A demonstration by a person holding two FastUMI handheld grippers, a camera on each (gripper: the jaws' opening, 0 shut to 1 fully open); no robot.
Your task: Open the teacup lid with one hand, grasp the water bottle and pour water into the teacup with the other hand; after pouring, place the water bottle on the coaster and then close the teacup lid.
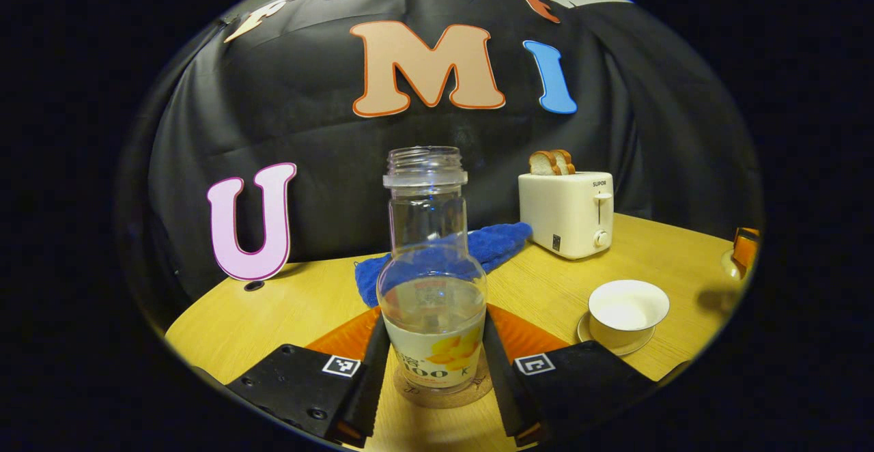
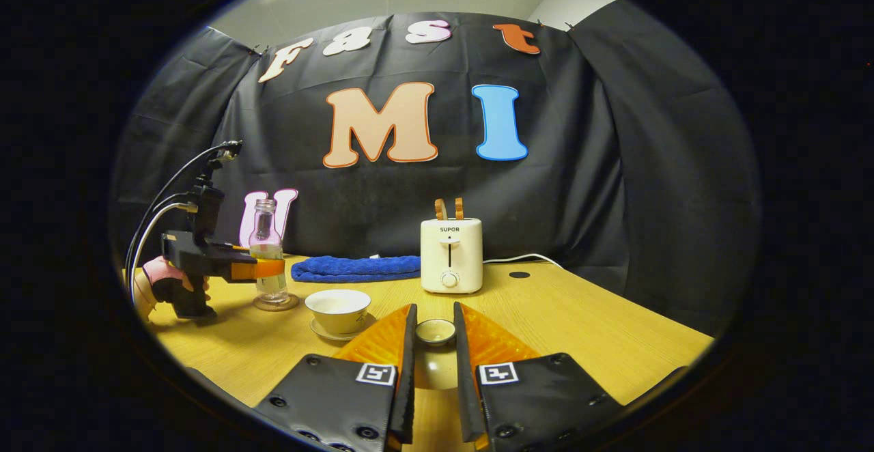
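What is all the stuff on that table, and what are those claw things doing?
water bottle: one, clear glass, uncapped, part full, standing on the coaster
coaster: one, brown cork, under the bottle
teacup: one, white, uncovered, on its saucer
saucer: one, white, under the teacup
teacup lid: one, white, between the right claw's fingers
toaster: one, cream, at the back, two bread slices in its slots
towel: one, blue, folded, beside the toaster
table: one, light wood
left claw: one, fingers on either side of the bottle
right claw: one, closed on the lid
hand: one, gloved, holding the left claw
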